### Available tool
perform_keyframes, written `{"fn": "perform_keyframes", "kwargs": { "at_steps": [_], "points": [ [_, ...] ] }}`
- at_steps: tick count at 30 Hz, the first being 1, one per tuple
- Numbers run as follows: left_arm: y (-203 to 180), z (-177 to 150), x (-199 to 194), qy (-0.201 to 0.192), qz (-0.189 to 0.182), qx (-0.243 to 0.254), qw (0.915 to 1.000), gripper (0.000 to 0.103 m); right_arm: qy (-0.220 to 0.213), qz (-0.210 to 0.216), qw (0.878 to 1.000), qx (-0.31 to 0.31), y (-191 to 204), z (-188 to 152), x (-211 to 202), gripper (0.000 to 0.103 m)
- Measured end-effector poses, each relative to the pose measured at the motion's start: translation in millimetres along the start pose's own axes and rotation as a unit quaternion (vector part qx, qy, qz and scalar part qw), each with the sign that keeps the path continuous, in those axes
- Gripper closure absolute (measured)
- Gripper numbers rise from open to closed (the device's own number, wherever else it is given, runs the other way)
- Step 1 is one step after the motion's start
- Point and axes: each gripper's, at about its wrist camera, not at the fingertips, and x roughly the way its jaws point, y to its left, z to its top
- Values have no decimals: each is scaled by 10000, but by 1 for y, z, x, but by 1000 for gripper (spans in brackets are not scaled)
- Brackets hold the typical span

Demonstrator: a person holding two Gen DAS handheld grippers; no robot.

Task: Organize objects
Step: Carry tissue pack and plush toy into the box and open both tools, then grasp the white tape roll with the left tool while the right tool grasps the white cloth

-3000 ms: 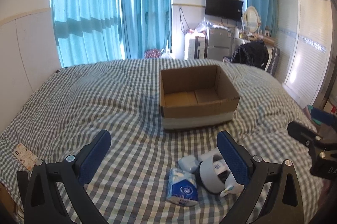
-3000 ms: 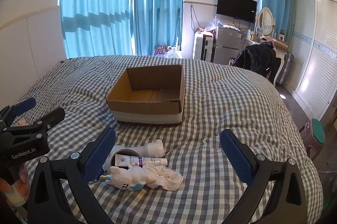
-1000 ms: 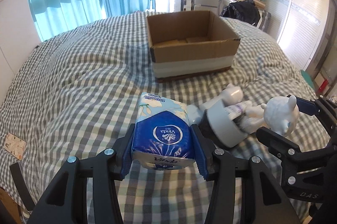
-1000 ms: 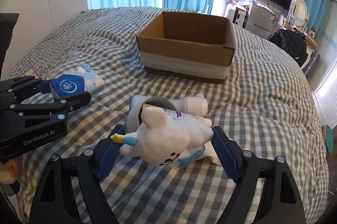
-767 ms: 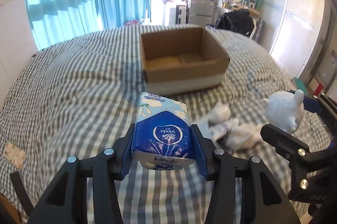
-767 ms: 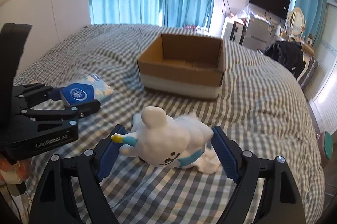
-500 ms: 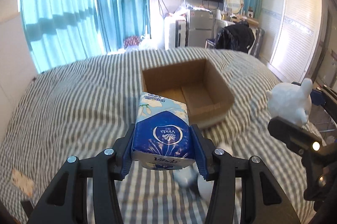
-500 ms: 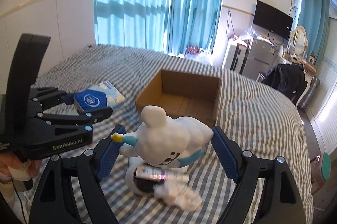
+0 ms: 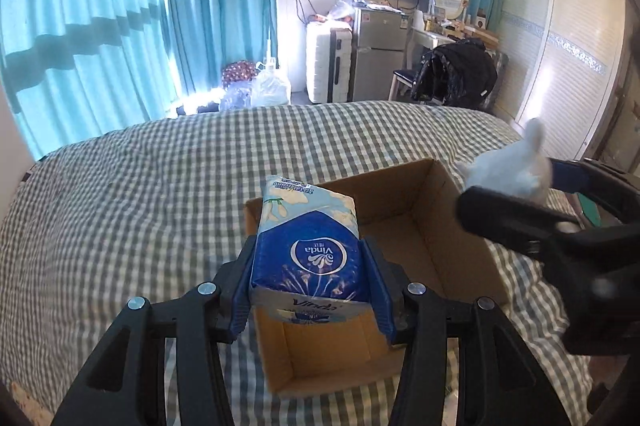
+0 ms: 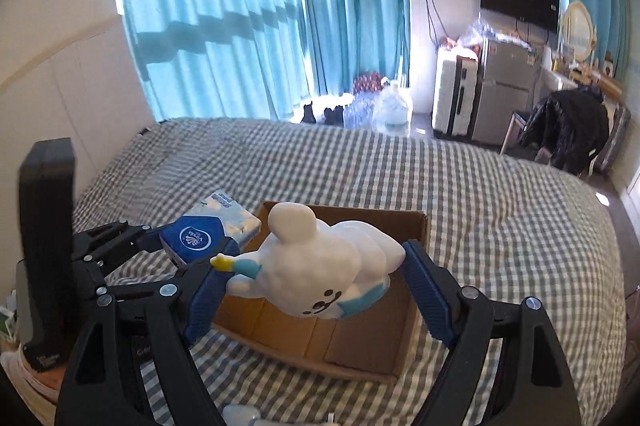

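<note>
Over the cardboard box [image 9: 420, 226], the left gripper [image 9: 308, 278] clamps a soft, light tissue pack [image 9: 310, 250] by its sides; the right gripper [image 10: 316, 278] squeezes a squashy plush toy [image 10: 324, 266] across its body. Beyond the box stretches the checked bed [image 9: 160, 166].

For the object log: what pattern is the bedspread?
Green-grey and white check on the bedspread, clearest in the left wrist view.
</note>
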Motion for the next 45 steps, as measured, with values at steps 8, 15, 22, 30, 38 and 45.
{"fn": "perform_keyframes", "kwargs": {
  "at_steps": [8,15,22,30,38,45],
  "points": [
    [-9,-9,63,329,-177,130,9992,53,567,-128,9980,245,-29,-12,78,20],
    [-18,-19,69,364,-318,136,9987,36,536,39,9978,394,-34,-24,82,20],
    [-10,-9,22,232,-220,-305,9990,15,157,97,9988,451,-32,-13,21,9],
    [-21,11,-114,-574,10,-200,9982,7,-573,5,9983,143,-11,9,-123,9],
    [-31,-18,-200,-864,232,-86,9959,1,-1049,20,9936,-413,18,-6,-236,6],
    [-40,-93,-218,-900,130,-167,9957,1,-711,27,9936,-878,28,-89,-240,6]
  ]
}}
